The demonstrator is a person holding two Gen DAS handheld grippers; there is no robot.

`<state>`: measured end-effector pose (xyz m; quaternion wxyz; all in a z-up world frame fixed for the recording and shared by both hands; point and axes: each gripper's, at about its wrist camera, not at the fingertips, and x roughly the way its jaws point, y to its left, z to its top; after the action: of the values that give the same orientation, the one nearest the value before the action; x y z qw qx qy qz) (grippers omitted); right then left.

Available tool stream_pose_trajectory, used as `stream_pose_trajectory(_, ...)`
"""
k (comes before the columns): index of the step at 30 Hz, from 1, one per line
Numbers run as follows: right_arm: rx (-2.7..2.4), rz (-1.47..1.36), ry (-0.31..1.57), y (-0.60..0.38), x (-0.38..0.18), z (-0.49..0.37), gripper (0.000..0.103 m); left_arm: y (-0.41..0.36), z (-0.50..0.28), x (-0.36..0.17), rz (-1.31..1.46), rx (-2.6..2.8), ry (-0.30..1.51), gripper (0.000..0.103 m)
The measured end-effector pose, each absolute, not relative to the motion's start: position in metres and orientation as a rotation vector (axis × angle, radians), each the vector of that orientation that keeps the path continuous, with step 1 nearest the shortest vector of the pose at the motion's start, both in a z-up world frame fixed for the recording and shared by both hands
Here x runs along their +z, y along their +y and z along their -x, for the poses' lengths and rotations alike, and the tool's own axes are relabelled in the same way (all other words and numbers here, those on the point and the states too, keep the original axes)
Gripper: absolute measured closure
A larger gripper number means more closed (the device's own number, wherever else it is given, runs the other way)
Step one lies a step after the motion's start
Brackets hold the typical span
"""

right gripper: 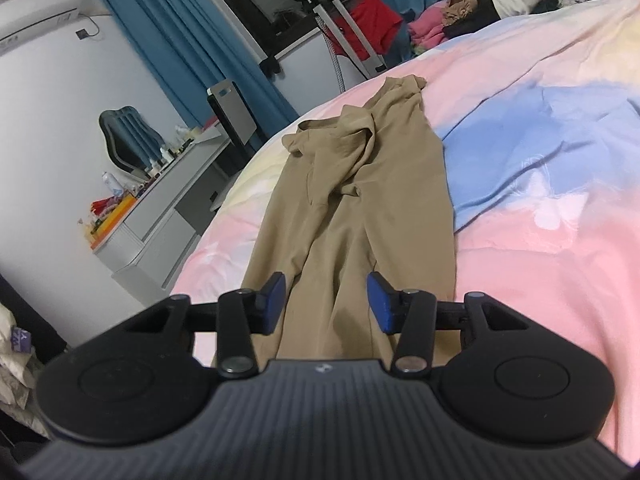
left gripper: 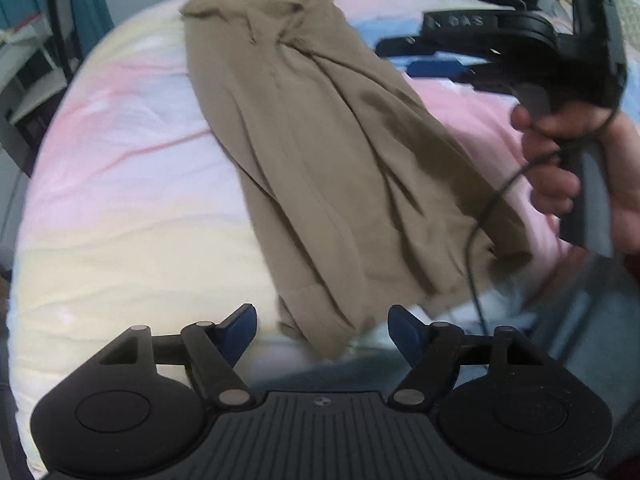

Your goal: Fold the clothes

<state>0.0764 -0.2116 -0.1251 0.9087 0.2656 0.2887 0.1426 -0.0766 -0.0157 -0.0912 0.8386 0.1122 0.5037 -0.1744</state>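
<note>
a pastel pink, yellow and blue quilted bedcover (left gripper: pixel 120 168) lay rumpled under a long tan, thin soft-fabric garment (left gripper: pixel 320 168). the left gripper (left gripper: pixel 322 330) hung spread at its near hem; the right gripper (right gripper: pixel 326 298) hovered spread over it. it looked light, limp and slippery, best pinched at hem corners.

1. Trousers (left gripper: pixel 320 168) (right gripper: pixel 360 216): tan, thin cloth, laid out long on my pastel bed cover (left gripper: pixel 120 184) (right gripper: pixel 540 272).
2. They lie flat but creased, with long folds running down their length, one leg seemingly lapped over the other.
3. The far end is bunched and rumpled near the cover's far edge; seen from my right side, a flap there is turned over.
4. The near end reaches the cover's near edge, one corner lifted and curled on my right side.
5. They lie slantwise across the cover.
</note>
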Motion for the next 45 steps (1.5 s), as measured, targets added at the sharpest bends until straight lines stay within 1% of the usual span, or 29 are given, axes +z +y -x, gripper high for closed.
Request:
stream_pose_trajectory(3,0.280,-0.568,0.605,-0.217,-0.127,-0.077,0.054,-0.020,0.066,-0.100,-0.286,-0.398,1.073,0.026)
stream_pose_trajectory(6,0.263,-0.603,0.613,-0.224,-0.130,-0.078,0.054,-0.021,0.058,-0.102,-0.282,-0.433,1.029,0.025)
stream_pose_trajectory(8,0.254,-0.627,0.607,-0.228,-0.130,-0.078,0.054,-0.024,0.050,-0.108,-0.277,-0.451,1.066,0.027)
stream_pose_trajectory(11,0.240,-0.641,0.597,-0.234,-0.130,-0.076,0.054,-0.025,0.042,-0.118,-0.257,-0.476,1.157,0.046)
stream_pose_trajectory(13,0.234,-0.651,0.597,-0.237,-0.130,-0.076,0.054,-0.018,0.041,-0.115,-0.194,-0.474,1.178,0.059)
stream_pose_trajectory(14,0.232,-0.657,0.598,-0.239,-0.131,-0.075,0.054,-0.013,0.040,-0.112,-0.149,-0.471,1.191,0.061)
stream_pose_trajectory(16,0.227,-0.669,0.600,-0.241,-0.131,-0.075,0.054,-0.001,0.041,-0.105,-0.046,-0.469,1.227,0.070)
stream_pose_trajectory(18,0.220,-0.670,0.602,-0.243,-0.130,-0.074,0.054,0.009,0.044,-0.101,0.062,-0.478,1.284,0.076)
stream_pose_trajectory(19,0.214,-0.670,0.608,-0.244,-0.131,-0.073,0.054,0.013,0.047,-0.102,0.110,-0.483,1.329,0.077)
stream_pose_trajectory(23,0.199,-0.695,0.655,-0.250,-0.136,-0.073,0.053,0.022,0.061,-0.103,0.169,-0.511,1.409,0.077)
stream_pose_trajectory(24,0.192,-0.692,0.670,-0.251,-0.137,-0.072,0.053,0.027,0.063,-0.097,0.176,-0.514,1.384,0.073)
stream_pose_trajectory(25,0.184,-0.689,0.685,-0.252,-0.137,-0.071,0.053,0.031,0.066,-0.091,0.182,-0.516,1.358,0.061)
stream_pose_trajectory(26,0.178,-0.677,0.705,-0.253,-0.138,-0.069,0.053,0.035,0.069,-0.084,0.189,-0.519,1.333,0.053)
stream_pose_trajectory(27,0.171,-0.665,0.725,-0.254,-0.138,-0.068,0.053,0.039,0.071,-0.078,0.199,-0.518,1.304,0.036)
stream_pose_trajectory(28,0.165,-0.653,0.745,-0.254,-0.139,-0.066,0.052,0.045,0.070,-0.071,0.215,-0.507,1.264,0.025)
stream_pose_trajectory(29,0.159,-0.642,0.764,-0.255,-0.140,-0.064,0.048,0.049,0.068,-0.066,0.236,-0.491,1.217,0.022)
stream_pose_trajectory(30,0.169,-0.651,0.780,-0.256,-0.141,-0.062,0.043,0.056,0.062,-0.064,0.271,-0.468,1.178,0.016)
stream_pose_trajectory(31,0.177,-0.660,0.796,-0.257,-0.143,-0.060,0.040,0.063,0.053,-0.065,0.317,-0.435,1.156,0.014)
stream_pose_trajectory(32,0.177,-0.660,0.808,-0.257,-0.144,-0.059,0.032,0.070,0.044,-0.068,0.361,-0.400,1.139,0.013)
stream_pose_trajectory(35,0.167,-0.645,0.845,-0.256,-0.148,-0.055,0.031,0.078,0.016,-0.086,0.458,-0.316,1.142,0.013)
stream_pose_trajectory(39,0.147,-0.607,0.934,-0.248,-0.161,-0.050,0.031,0.070,-0.012,-0.123,0.489,-0.280,1.212,0.013)
stream_pose_trajectory(41,0.153,-0.601,0.974,-0.244,-0.167,-0.047,0.031,0.071,-0.015,-0.128,0.510,-0.310,1.206,0.004)
stream_pose_trajectory(42,0.163,-0.599,0.986,-0.241,-0.169,-0.047,0.030,0.070,-0.016,-0.130,0.518,-0.323,1.203,0.001)
stream_pose_trajectory(43,0.174,-0.599,0.997,-0.238,-0.171,-0.047,0.028,0.066,-0.015,-0.132,0.512,-0.335,1.205,0.001)
stream_pose_trajectory(44,0.191,-0.611,1.009,-0.235,-0.173,-0.047,0.022,0.061,-0.015,-0.132,0.487,-0.356,1.210,0.001)
stream_pose_trajectory(45,0.212,-0.633,1.021,-0.232,-0.175,-0.048,0.019,0.056,-0.015,-0.133,0.465,-0.380,1.216,0.001)
